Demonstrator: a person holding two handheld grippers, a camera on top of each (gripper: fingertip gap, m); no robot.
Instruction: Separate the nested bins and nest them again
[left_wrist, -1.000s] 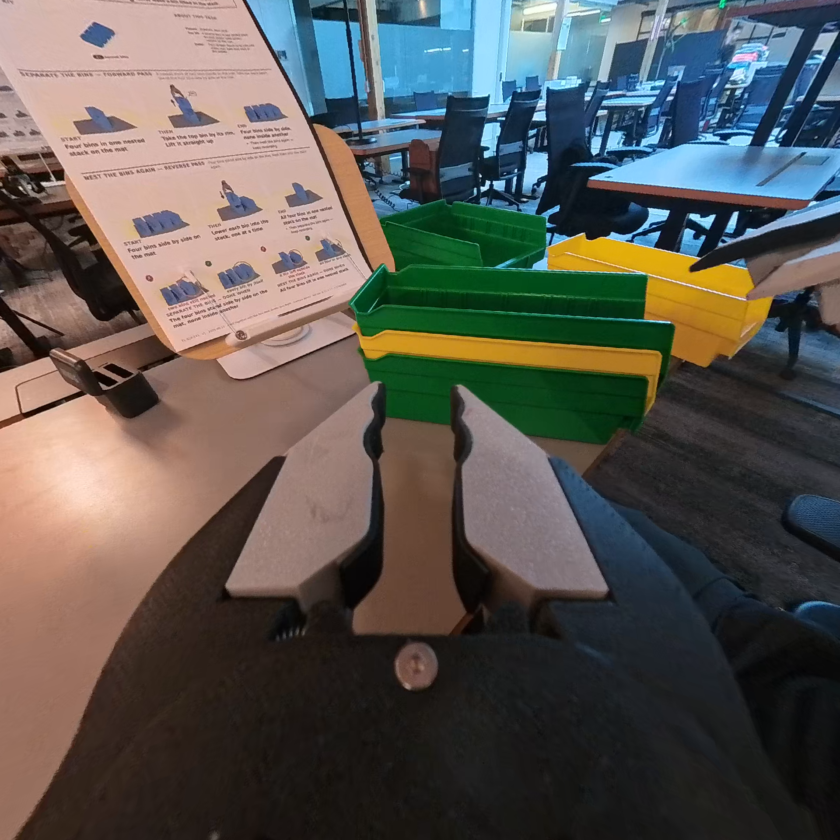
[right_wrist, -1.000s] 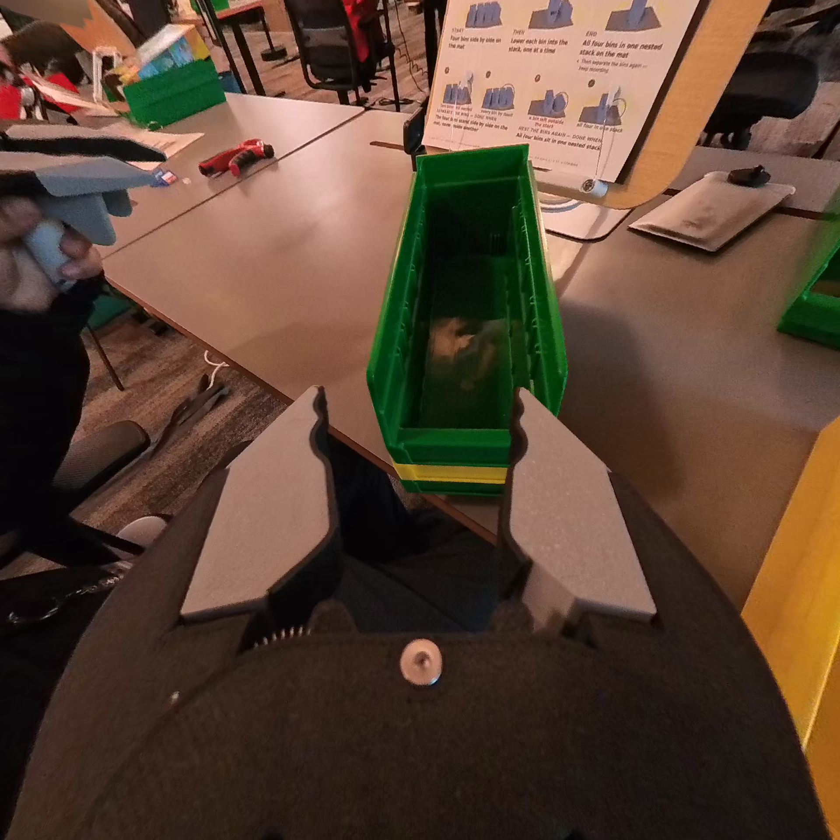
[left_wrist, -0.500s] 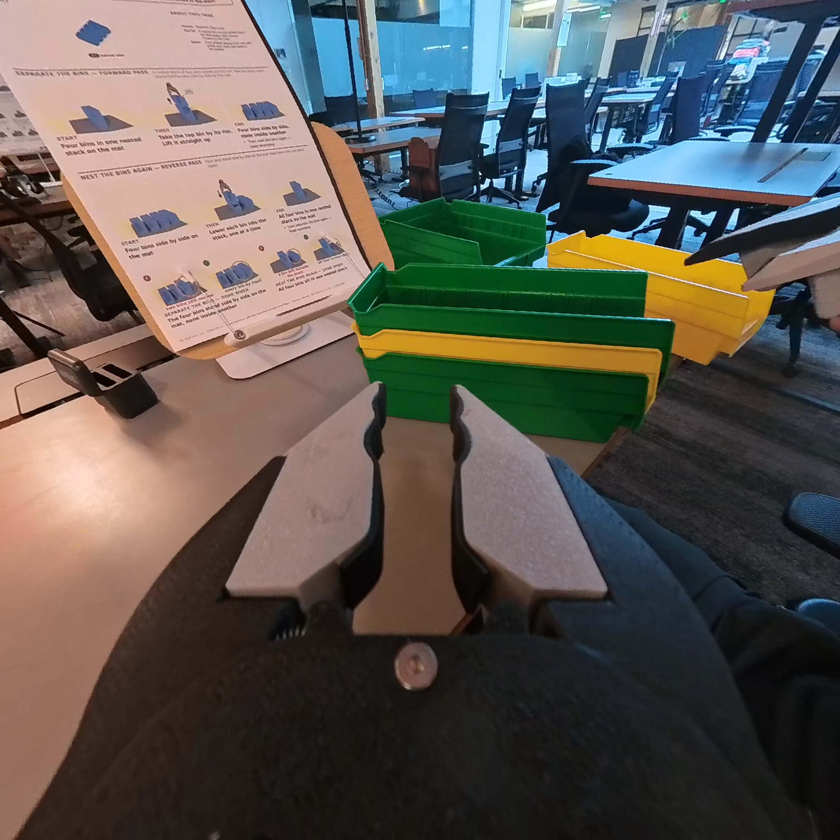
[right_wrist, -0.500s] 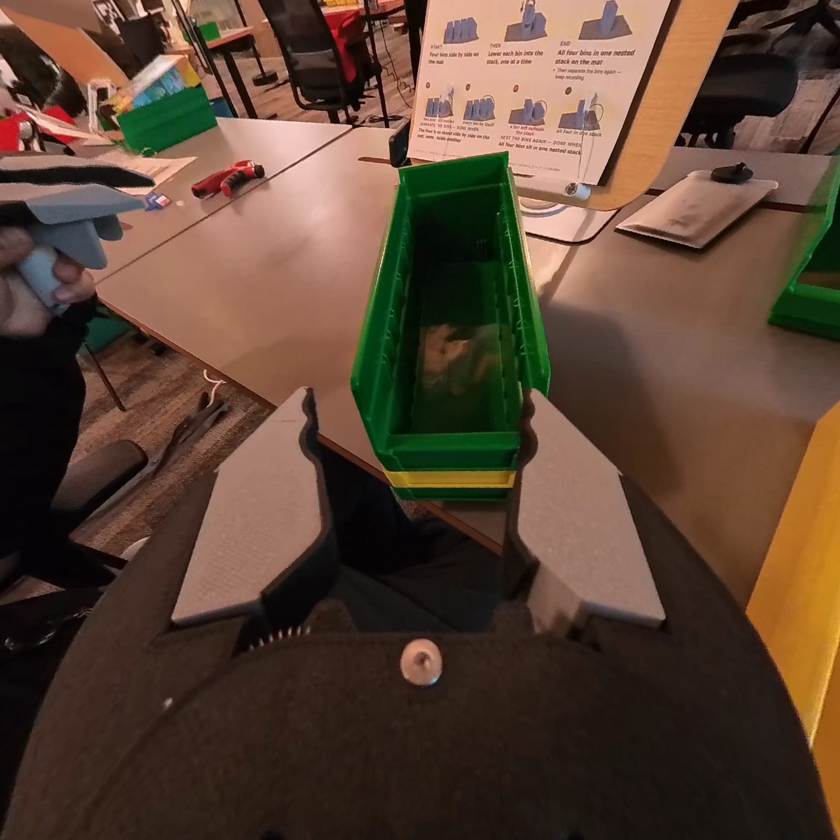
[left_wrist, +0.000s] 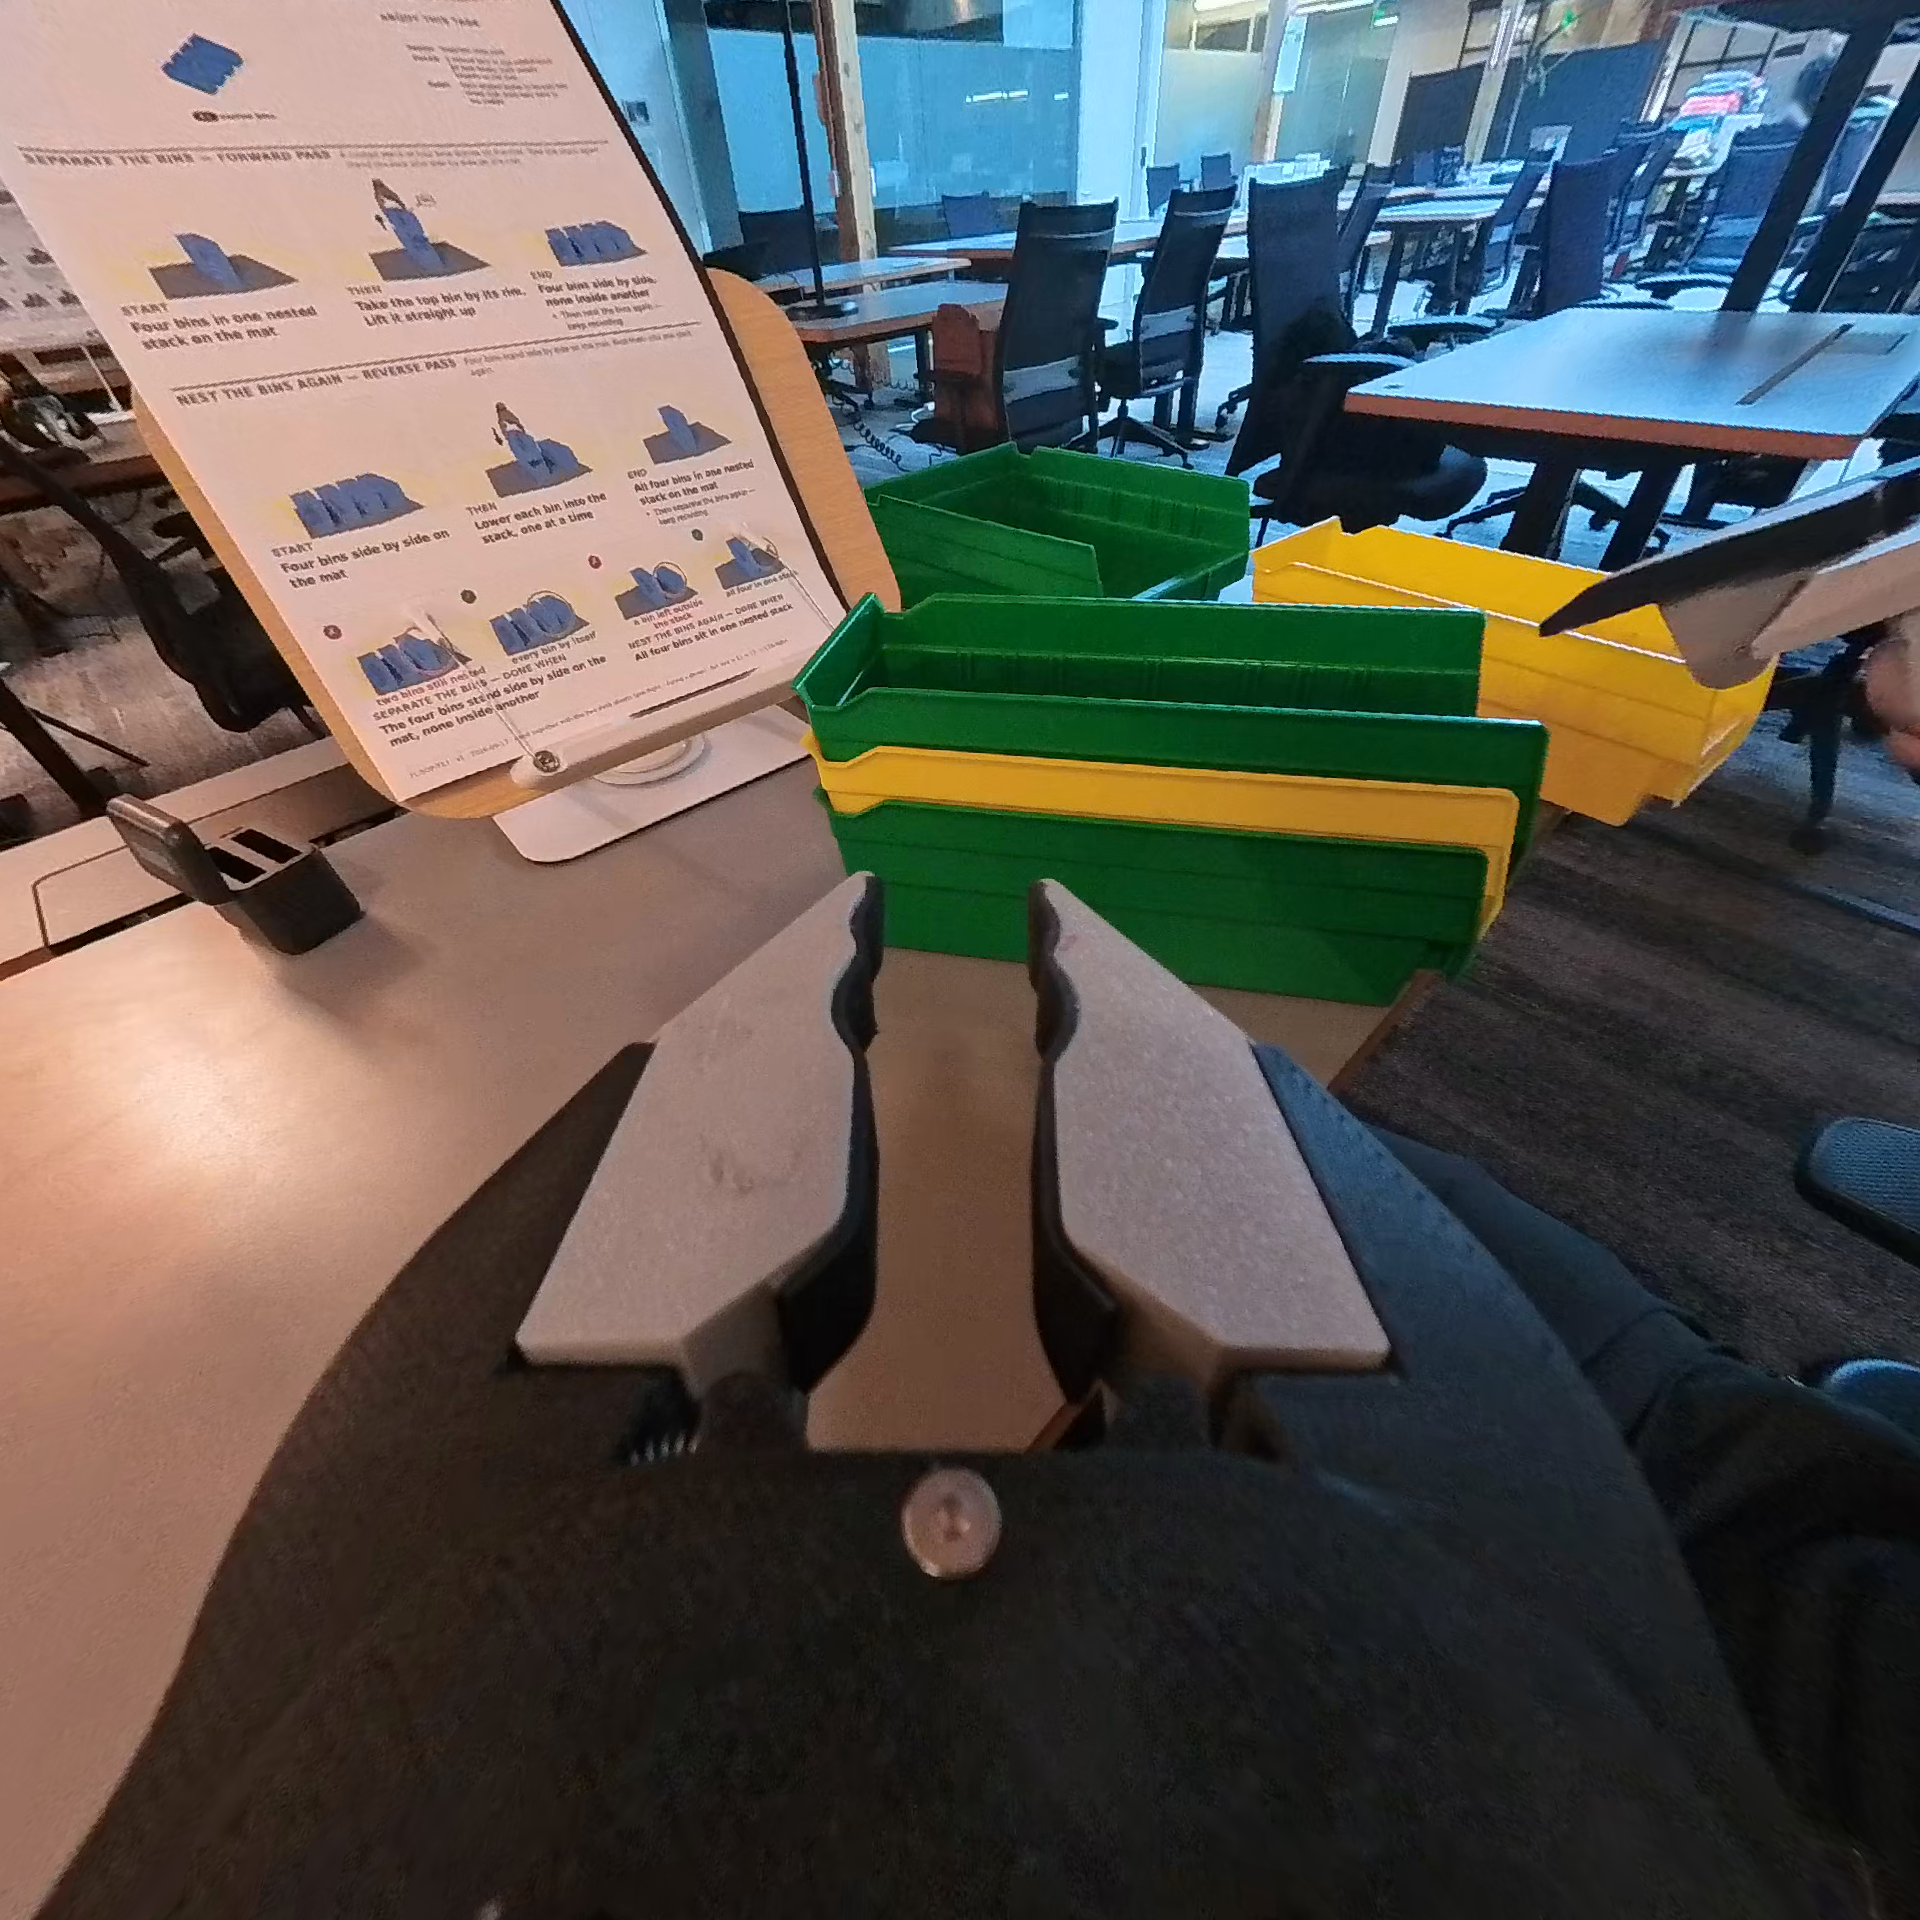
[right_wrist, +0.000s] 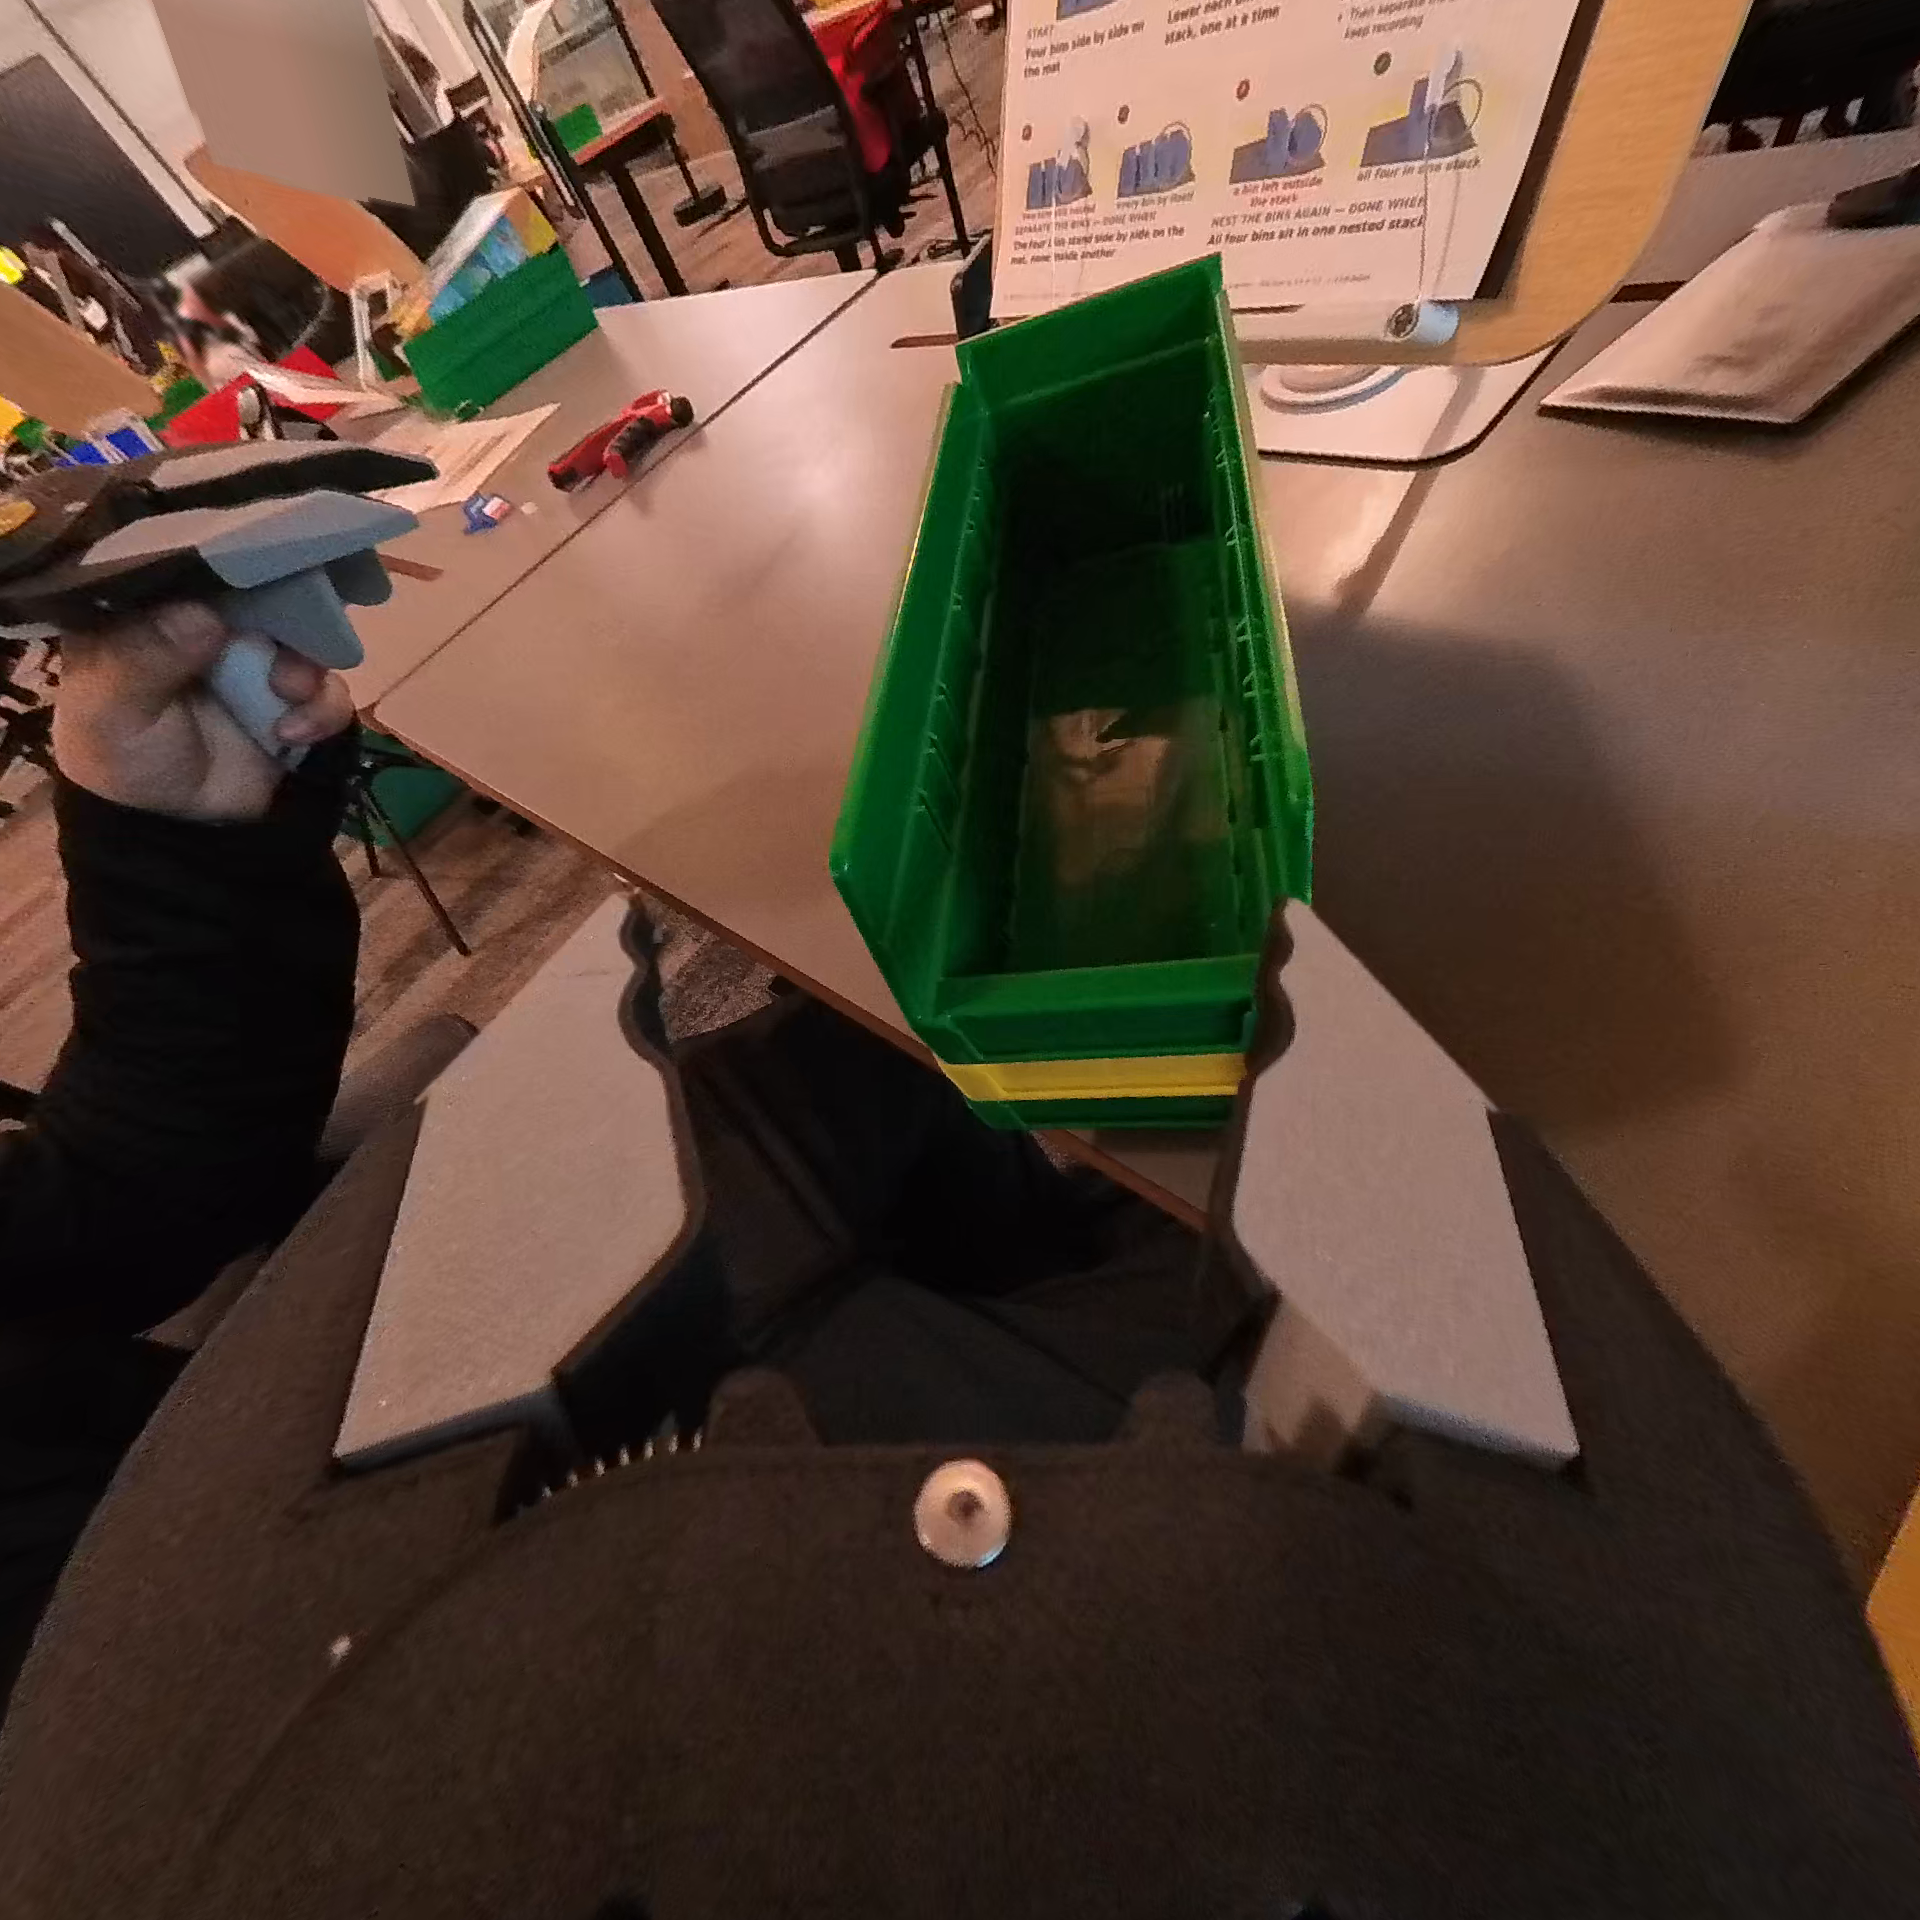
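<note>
A nested stack of three bins, green over yellow over green, stands at the table's edge. The right wrist view shows it end-on. My right gripper is wide open and empty, just before the stack's near end, with its right finger beside the stack's right corner. It also shows in the left wrist view. My left gripper is narrowly open and empty, facing the stack's long side a short way off. It also shows in the right wrist view.
A separate green bin and a separate yellow bin lie behind the stack. An instruction board on a stand is at the back left, a black holder beside it. A red tool and grey pouch lie farther off.
My right gripper's jaws have opened wider and it has shifted slightly at the stack's near end. My left gripper has hardly moved.
</note>
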